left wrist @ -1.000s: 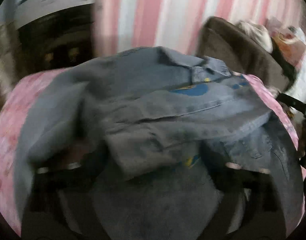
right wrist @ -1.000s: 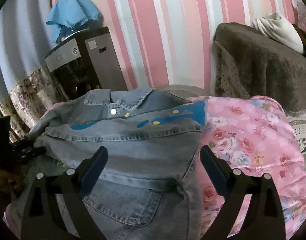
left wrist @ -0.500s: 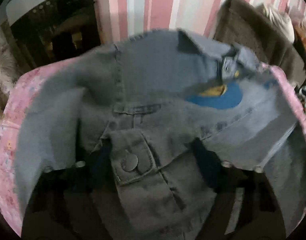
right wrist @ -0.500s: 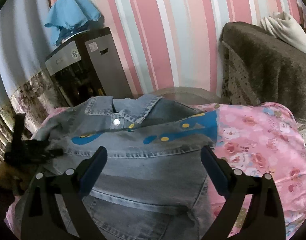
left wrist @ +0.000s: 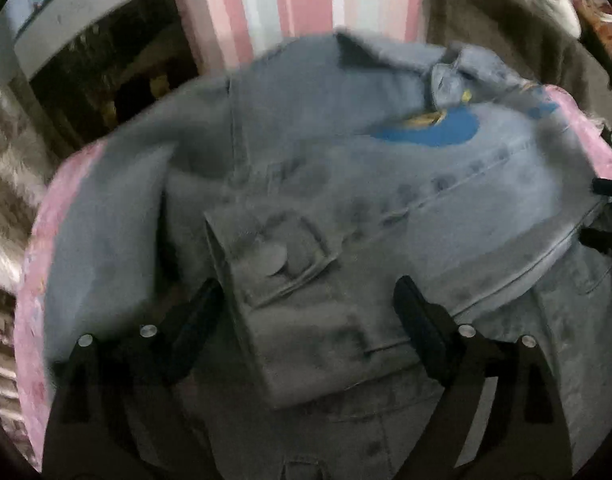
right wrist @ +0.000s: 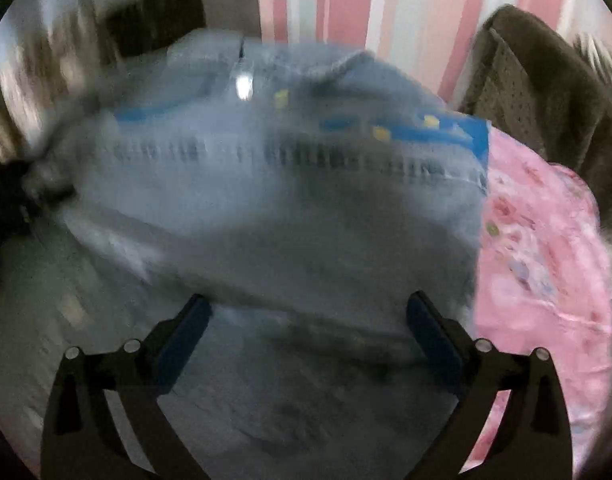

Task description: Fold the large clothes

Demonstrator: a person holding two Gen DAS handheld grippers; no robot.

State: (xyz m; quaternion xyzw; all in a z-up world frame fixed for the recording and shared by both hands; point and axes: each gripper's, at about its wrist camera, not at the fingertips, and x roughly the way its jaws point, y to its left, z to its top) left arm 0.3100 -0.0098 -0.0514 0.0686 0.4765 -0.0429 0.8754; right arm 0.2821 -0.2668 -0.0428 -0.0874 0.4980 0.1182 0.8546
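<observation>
A blue denim jacket (left wrist: 346, 184) with a blue and yellow patch lies spread on a pink floral cloth (left wrist: 38, 280). Its collar points to the far side. A sleeve with a buttoned cuff (left wrist: 274, 260) lies folded across the jacket's body, between the fingers of my left gripper (left wrist: 306, 304). The left gripper is open and holds nothing. In the blurred right wrist view the jacket (right wrist: 290, 184) fills the middle. My right gripper (right wrist: 306, 316) is open, low over the jacket's lower part, empty.
The pink floral cloth (right wrist: 538, 240) shows to the right of the jacket. A brown armchair (right wrist: 546, 92) stands at the back right. A dark cabinet (left wrist: 106, 64) stands at the back left against a pink striped wall (right wrist: 366, 8).
The left gripper has let go of the sleeve, which now lies across the jacket. The right gripper has dropped closer to the jacket and is moving, blurring its view.
</observation>
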